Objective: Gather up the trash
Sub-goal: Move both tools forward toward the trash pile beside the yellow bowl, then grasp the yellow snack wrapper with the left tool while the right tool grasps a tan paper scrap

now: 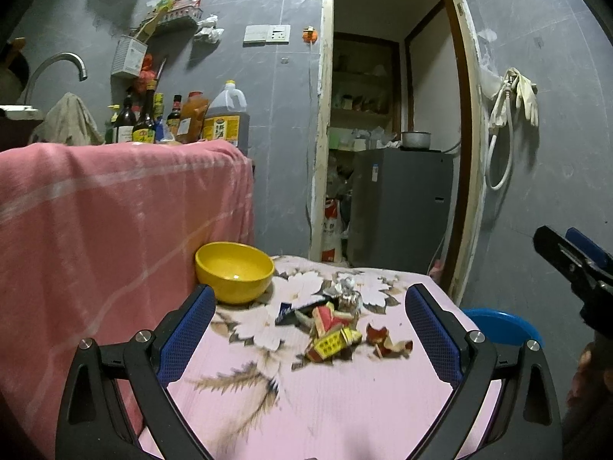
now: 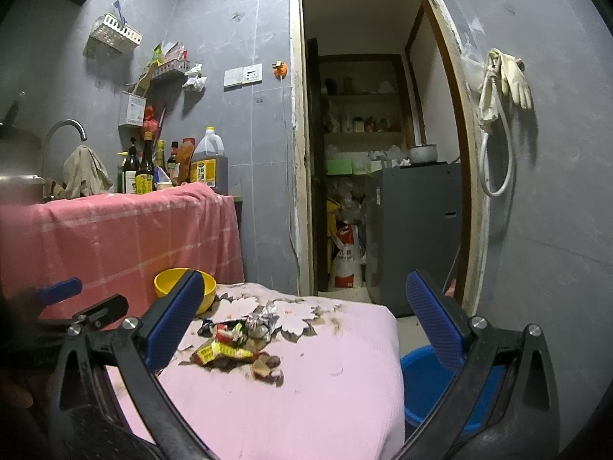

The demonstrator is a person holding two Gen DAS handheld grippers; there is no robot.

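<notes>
A small heap of trash (image 1: 332, 329) lies on the pink flowered table (image 1: 325, 414): yellow and red wrappers, a dark wrapper, crumpled foil and a torn red scrap (image 1: 387, 341). My left gripper (image 1: 310, 335) hovers just short of the heap, open, with nothing between its blue pads. The heap of trash (image 2: 237, 345) sits left of centre in the right wrist view. My right gripper (image 2: 306, 326) is open and empty above the table's (image 2: 306, 402) near edge. The right gripper (image 1: 574, 264) shows at the far right of the left wrist view.
A yellow bowl (image 1: 234, 271) stands at the table's back left, against a counter draped in pink cloth (image 1: 115, 230). A blue basin (image 2: 433, 387) sits on the floor right of the table. Bottles (image 1: 172, 119) crowd the counter. An open doorway (image 1: 390, 122) with a grey fridge is behind.
</notes>
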